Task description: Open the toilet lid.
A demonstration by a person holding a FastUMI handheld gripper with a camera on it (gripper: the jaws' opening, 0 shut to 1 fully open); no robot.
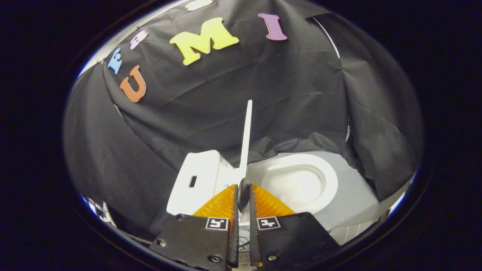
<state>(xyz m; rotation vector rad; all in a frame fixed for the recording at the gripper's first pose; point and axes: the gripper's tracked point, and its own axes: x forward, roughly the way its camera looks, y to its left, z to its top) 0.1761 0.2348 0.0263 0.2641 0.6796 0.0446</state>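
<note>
The toilet lid (246,131) stands raised edge-on, nearly upright between the white tank (197,180) on one side and the open seat and bowl (301,180) on the other, rising straight up beyond the fingers. The claw (243,194) is nearly closed, its orange fingers (220,205) pinching what looks like a dark round knob (243,190) at the lid's near edge. Judging from this, the lid is at its tipping point: let go too soon and it could drop back onto the seat, or a slipping grip could let it slam against the tank.
</note>
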